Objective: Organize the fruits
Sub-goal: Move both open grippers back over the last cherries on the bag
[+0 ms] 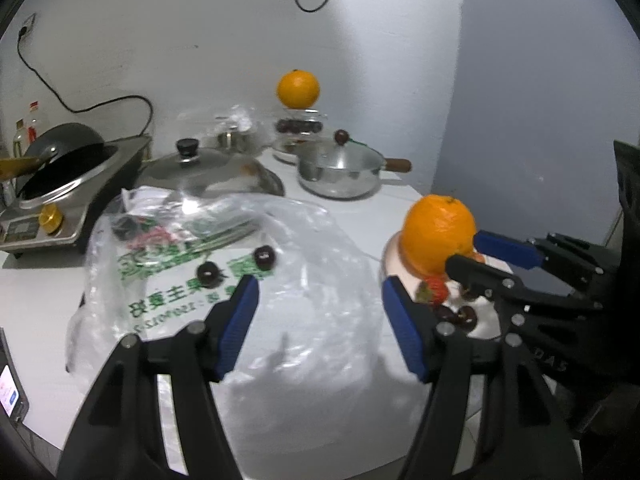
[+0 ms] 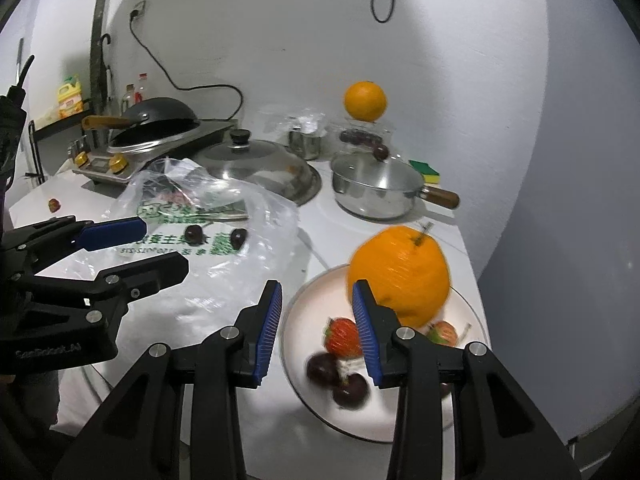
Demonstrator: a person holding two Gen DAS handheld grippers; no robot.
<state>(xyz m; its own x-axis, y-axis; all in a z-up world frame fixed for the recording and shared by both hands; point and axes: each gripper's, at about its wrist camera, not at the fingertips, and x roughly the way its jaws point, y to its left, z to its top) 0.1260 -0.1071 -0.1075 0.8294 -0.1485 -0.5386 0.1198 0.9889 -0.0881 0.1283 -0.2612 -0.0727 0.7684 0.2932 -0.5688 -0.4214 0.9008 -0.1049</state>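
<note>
A large orange (image 2: 400, 272) sits on a white plate (image 2: 304, 312) with two strawberries (image 2: 342, 336) and two dark cherries (image 2: 322, 366). My right gripper (image 2: 316, 284) hovers over the plate's left rim, jaws narrowly apart with nothing between them. To the left lies a clear plastic bag (image 1: 300, 320) with two cherries (image 1: 208, 274) on it. My left gripper (image 1: 320, 280) hangs open over the bag, empty. The plate's orange (image 1: 438, 232) and the right gripper (image 1: 466, 250) show at the right of the left wrist view. A second orange (image 1: 298, 89) tops a glass container at the back.
A steel pot (image 1: 340, 176) with a cherry (image 1: 341, 136) on its lid, a large wok lid (image 1: 208, 172) and a cooker holding a wok (image 1: 60, 168) line the back. A sponge (image 2: 424, 170) lies behind the pot. A lone strawberry (image 2: 54, 205) rests far left. The counter ends just right of the plate.
</note>
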